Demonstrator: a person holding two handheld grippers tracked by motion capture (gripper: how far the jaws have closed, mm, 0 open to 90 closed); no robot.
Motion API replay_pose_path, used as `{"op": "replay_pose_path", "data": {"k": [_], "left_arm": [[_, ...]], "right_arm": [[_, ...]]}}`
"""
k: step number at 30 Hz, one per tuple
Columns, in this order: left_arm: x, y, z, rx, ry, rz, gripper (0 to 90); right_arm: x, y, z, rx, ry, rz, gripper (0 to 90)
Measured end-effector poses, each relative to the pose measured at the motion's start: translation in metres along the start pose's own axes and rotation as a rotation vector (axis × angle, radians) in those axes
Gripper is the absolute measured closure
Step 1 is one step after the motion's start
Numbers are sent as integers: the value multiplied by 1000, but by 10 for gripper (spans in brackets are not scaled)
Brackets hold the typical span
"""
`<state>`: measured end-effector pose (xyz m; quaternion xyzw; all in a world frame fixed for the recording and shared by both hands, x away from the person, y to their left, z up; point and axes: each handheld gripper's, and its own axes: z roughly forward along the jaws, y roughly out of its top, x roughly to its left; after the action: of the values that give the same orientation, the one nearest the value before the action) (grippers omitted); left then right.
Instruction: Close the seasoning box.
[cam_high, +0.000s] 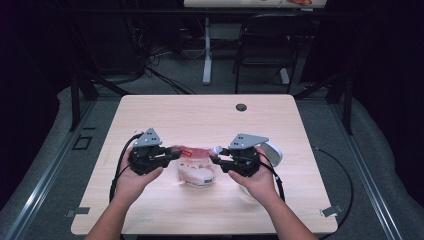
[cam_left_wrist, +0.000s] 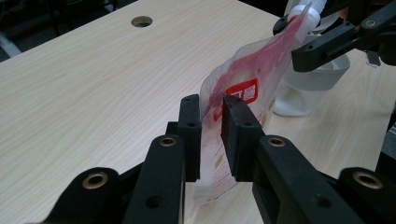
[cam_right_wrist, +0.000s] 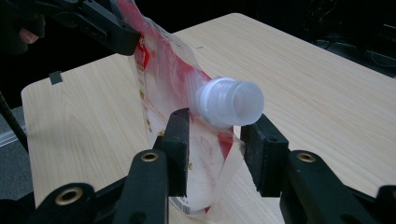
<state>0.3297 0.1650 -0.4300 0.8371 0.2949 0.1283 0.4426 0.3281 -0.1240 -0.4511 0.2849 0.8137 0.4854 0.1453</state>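
Item: clear plastic refill pouch with red print and a white screw spout (cam_high: 196, 167), held between two grippers above the middle of the near half of the light wood-grain desk (cam_high: 200, 115). In the high view its bottom appears to rest on or hang just above the desk; which one cannot be told.

Left gripper (cam_left_wrist: 211, 135): jaws clamped on the pouch's flat sealed edge, at the corner away from the spout, film pinched tight between the pads.

Right gripper (cam_right_wrist: 215, 154): jaws stand to either side of the pouch just below the white spout (cam_right_wrist: 229, 103). The left jaw touches the film; the right jaw sits beside the spout's neck with a gap showing, so the jaws read as apart, not yet closed.

Also present: a white, round, open container (cam_left_wrist: 308, 86) standing on the desk just beyond the right gripper; a round cable hole (cam_high: 241, 107) near the far edge of the desk.

Step in hand, as judged: steadying the pouch with the left gripper while the right settles on the spout end, likely ahead of pouring into the white container.

Next move calls for: closing the right jaws on the stiff neck rather than the soft film, keeping the left grip firm so the pouch does not fold, then tilting the spout toward the container's mouth.
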Motion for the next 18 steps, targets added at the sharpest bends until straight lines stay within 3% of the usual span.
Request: {"op": "replay_pose_path", "data": {"k": [18], "left_arm": [[-17,9,7,-2,-41,31,781]], "right_arm": [[2,-7,-25,13,-19,-24,640]]}}
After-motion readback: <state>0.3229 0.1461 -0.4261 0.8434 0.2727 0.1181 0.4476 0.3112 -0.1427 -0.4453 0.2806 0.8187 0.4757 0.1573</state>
